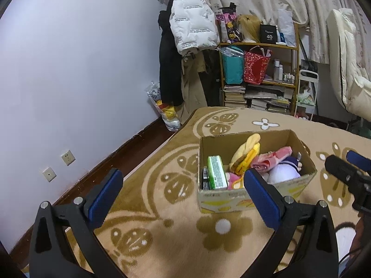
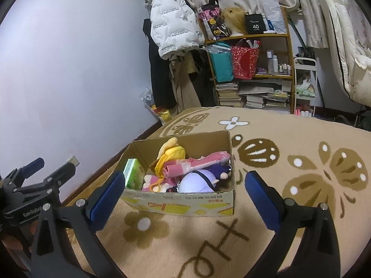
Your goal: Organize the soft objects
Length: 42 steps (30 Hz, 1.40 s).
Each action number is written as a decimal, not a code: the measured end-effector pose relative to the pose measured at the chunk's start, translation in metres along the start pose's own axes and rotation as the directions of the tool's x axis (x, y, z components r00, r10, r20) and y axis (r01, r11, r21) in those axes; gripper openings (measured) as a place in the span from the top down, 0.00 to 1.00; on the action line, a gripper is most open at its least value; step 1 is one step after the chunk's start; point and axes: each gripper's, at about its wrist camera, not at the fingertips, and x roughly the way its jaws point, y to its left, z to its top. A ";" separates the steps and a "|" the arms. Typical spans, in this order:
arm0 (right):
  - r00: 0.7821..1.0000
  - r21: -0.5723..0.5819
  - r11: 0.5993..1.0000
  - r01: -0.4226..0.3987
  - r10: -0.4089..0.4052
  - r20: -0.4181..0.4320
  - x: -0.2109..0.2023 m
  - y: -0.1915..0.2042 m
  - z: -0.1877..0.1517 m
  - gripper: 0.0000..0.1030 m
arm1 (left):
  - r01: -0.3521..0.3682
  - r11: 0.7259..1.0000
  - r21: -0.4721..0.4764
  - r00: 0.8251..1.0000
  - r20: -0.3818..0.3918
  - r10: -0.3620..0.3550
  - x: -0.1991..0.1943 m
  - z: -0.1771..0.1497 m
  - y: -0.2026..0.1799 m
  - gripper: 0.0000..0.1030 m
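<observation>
On the patterned rug [image 2: 289,129] sits one open cardboard box [image 2: 180,206], and every soft thing in view lies inside it: one yellow plush toy [image 2: 170,153], one rolled pink cloth [image 2: 199,162], one white and purple plush toy [image 2: 197,181] and one pink plush toy [image 2: 153,184], beside one green packet [image 2: 134,173] standing against the box's left wall. Both tools hover just short of the box, the left gripper [image 1: 183,194] and the right gripper [image 2: 185,194] each with jaws spread wide and holding nothing. That fits either a filled box at the end of tidying or a full box about to be sorted out; the pictures do not settle which, so no next move can be named.
</observation>
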 end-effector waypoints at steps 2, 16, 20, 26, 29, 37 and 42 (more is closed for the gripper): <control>1.000 0.002 1.000 0.001 -0.001 0.006 -0.005 -0.001 -0.003 0.00 | 0.011 1.000 -0.023 1.000 -0.005 -0.012 -0.002 -0.005 0.004 0.00; 0.999 0.038 0.999 0.034 -0.034 -0.019 -0.016 -0.016 -0.024 0.00 | 0.032 0.999 0.021 0.999 -0.035 -0.031 -0.003 -0.024 -0.007 0.00; 0.998 0.054 0.997 0.055 -0.053 -0.035 -0.015 -0.023 -0.030 0.00 | 0.019 0.998 0.066 0.999 -0.052 -0.015 0.002 -0.030 -0.016 0.00; 0.997 0.052 0.997 0.064 -0.062 -0.042 -0.013 -0.026 -0.033 0.00 | 0.018 0.997 0.072 0.997 -0.072 -0.013 0.008 -0.035 -0.019 0.00; 0.997 0.043 0.997 0.065 -0.063 -0.048 -0.011 -0.026 -0.033 0.00 | 0.019 0.998 0.066 0.997 -0.079 -0.013 0.011 -0.036 -0.019 0.00; 0.996 0.019 0.998 0.067 -0.066 -0.052 -0.005 -0.021 -0.034 0.00 | 0.012 0.997 0.070 0.997 -0.078 -0.007 0.017 -0.035 -0.020 0.00; 0.996 0.018 0.998 0.065 -0.064 -0.055 -0.004 -0.021 -0.034 0.00 | 0.006 0.998 0.064 0.997 -0.078 -0.001 0.021 -0.033 -0.022 0.00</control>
